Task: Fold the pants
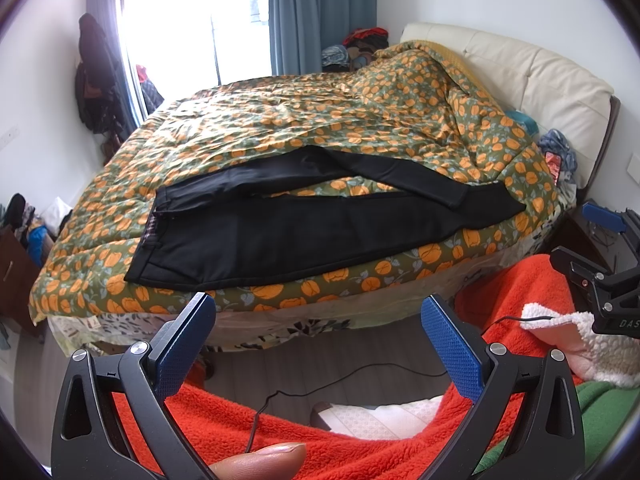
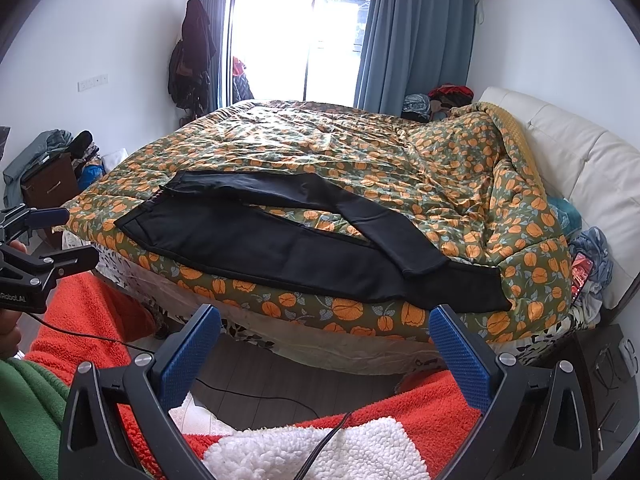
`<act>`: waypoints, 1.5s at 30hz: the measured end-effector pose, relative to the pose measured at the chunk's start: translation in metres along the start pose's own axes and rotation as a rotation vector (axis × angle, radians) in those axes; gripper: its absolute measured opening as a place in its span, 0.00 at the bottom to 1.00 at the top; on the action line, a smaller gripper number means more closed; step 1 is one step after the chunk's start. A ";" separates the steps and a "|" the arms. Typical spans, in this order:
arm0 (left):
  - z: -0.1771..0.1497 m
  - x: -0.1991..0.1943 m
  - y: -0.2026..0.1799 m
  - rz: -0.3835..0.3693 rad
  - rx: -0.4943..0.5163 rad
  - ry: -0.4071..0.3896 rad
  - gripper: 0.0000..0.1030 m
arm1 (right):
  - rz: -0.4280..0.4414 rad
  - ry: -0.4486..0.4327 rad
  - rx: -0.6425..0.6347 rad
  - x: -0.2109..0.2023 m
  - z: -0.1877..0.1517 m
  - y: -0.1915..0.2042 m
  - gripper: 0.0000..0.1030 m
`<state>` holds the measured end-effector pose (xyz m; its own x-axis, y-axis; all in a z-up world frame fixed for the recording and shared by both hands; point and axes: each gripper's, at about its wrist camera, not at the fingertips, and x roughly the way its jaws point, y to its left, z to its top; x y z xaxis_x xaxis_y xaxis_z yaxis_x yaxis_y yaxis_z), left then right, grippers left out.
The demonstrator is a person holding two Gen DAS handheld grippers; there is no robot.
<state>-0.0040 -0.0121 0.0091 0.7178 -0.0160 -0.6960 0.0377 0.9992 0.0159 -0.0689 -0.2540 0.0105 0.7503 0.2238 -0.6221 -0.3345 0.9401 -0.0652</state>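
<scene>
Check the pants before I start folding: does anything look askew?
Yes. The black pants lie flat on the bed's quilt, but the far leg slants across the near leg's cuff end instead of lying alongside it.

The upper leg is covering part of the black pants (image 2: 288, 248); the frame edge is cropping the bedside phone (image 2: 581, 276).

Pants (image 1: 304, 232) lie along the near edge of the bed (image 1: 280, 128), waistband left, legs right, far leg crossing over the near one. Both tools, left (image 1: 316, 332) and right (image 2: 326, 338), hang before the bed, apart from the pants.
</scene>
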 end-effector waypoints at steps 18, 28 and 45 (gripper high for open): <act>-0.003 0.002 0.000 0.001 0.008 -0.001 1.00 | 0.002 0.002 0.004 0.001 -0.004 -0.003 1.00; -0.003 0.001 -0.001 0.001 0.009 -0.002 1.00 | 0.000 0.001 0.006 0.001 -0.007 -0.005 1.00; -0.005 0.017 0.008 0.041 0.003 0.054 1.00 | -0.022 0.007 0.008 0.004 -0.006 -0.008 1.00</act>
<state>0.0048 -0.0045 -0.0062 0.6801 0.0273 -0.7326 0.0108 0.9988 0.0473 -0.0661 -0.2625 0.0039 0.7532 0.2010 -0.6263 -0.3135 0.9468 -0.0731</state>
